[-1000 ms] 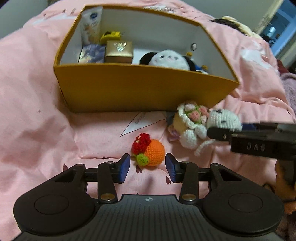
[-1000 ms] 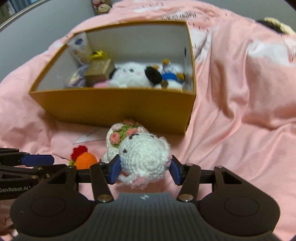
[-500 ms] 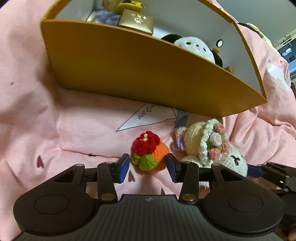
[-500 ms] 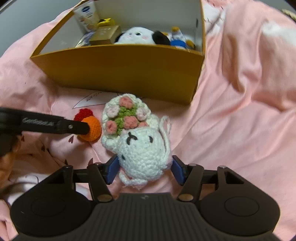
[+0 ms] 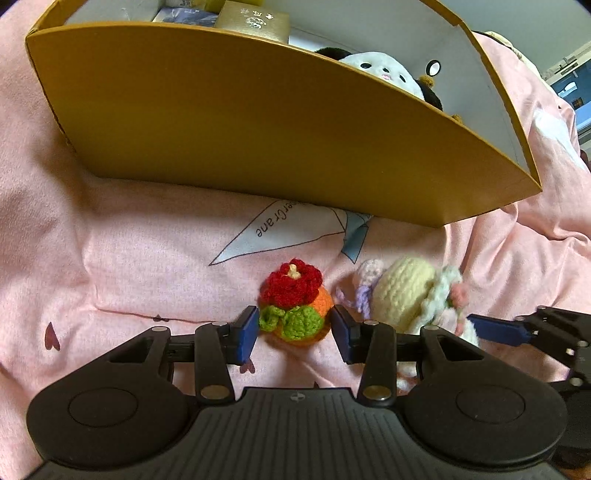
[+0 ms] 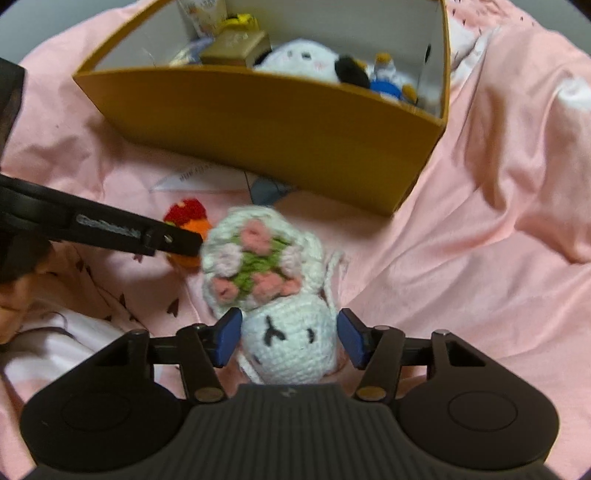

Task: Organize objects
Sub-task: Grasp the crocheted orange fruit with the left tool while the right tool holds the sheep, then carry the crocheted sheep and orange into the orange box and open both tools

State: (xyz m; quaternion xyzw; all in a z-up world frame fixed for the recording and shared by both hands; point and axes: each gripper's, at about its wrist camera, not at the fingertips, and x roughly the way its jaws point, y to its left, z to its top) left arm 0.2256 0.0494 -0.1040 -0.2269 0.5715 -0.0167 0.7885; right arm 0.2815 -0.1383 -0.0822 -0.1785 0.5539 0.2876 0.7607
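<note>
An orange crochet fruit [image 5: 295, 295] with a red flower and green leaves lies on the pink bedspread. It sits between the blue pads of my left gripper [image 5: 294, 332], whose jaws are closing and stand right at its sides. To its right lies a white crochet doll [image 5: 406, 291] with a flowered hat. In the right wrist view my right gripper [image 6: 290, 336] has its closing jaws pressed on both sides of the doll's [image 6: 258, 266] head. The fruit [image 6: 186, 214] peeks out behind the left gripper's finger [image 6: 110, 227].
An open yellow box [image 5: 258, 129] stands just beyond both toys on the bedspread [image 5: 129, 277]. It holds a panda plush [image 5: 373, 70], a gold gift box [image 5: 255, 22] and other small items. A hand [image 6: 14, 295] shows at the left edge.
My left gripper came down and forward until the fruit sat between its pads. The doll has turned over, its hat now facing away from the left camera, with its head still in my right gripper.
</note>
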